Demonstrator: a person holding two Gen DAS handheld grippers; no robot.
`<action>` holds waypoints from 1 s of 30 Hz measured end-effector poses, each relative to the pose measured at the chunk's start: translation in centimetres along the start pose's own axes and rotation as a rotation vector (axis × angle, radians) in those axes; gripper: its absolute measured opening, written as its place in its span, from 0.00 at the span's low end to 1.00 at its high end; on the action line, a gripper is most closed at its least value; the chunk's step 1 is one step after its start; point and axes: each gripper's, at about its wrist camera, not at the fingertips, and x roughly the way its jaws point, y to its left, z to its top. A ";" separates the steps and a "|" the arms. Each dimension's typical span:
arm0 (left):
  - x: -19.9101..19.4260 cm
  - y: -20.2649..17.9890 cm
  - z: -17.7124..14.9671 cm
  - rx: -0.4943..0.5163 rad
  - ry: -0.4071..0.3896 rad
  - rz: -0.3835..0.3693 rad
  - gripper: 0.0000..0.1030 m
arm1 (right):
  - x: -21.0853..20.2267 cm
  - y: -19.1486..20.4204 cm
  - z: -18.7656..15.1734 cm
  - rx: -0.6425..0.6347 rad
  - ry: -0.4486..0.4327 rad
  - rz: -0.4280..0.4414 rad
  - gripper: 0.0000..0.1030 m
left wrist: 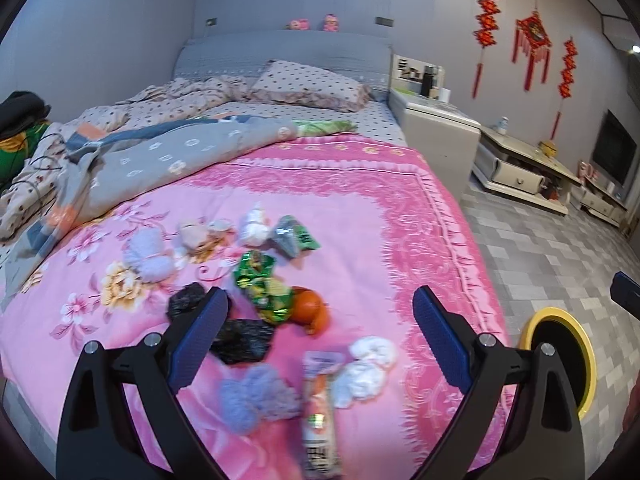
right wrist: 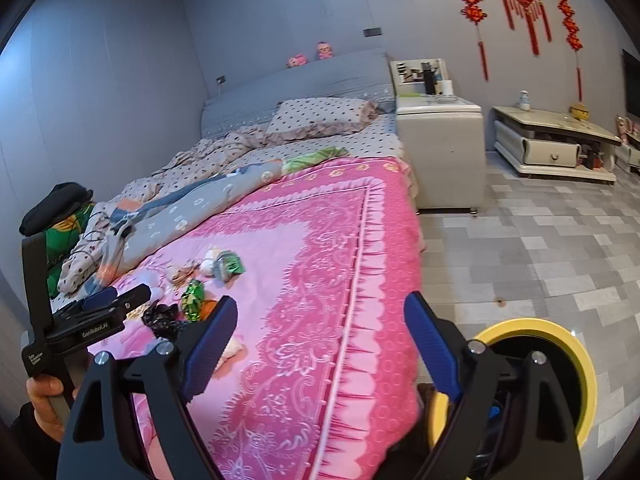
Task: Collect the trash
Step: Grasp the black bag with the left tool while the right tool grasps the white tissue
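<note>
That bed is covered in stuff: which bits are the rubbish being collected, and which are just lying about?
For the job:
green foil wrapper
black plastic bag
white tissue wads
orange peel
long snack wrapper
yellow bin

Just lying about:
spotted pillow
grey quilt
red wall ornaments

We've got wrappers, tissue wads and black bags scattered mid-frame; yellow-rimmed bin sits lower right.
</note>
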 end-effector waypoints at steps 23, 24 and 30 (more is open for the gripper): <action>7.4 12.7 -2.4 -0.150 0.120 0.177 0.87 | 13.1 9.0 -3.7 -0.125 0.278 0.112 0.79; 7.7 12.9 -2.5 -0.152 0.125 0.179 0.87 | 13.7 9.2 -4.0 -0.126 0.295 0.119 0.79; 9.9 13.8 -2.8 -0.165 0.156 0.188 0.87 | 16.1 10.0 -4.9 -0.125 0.358 0.142 0.79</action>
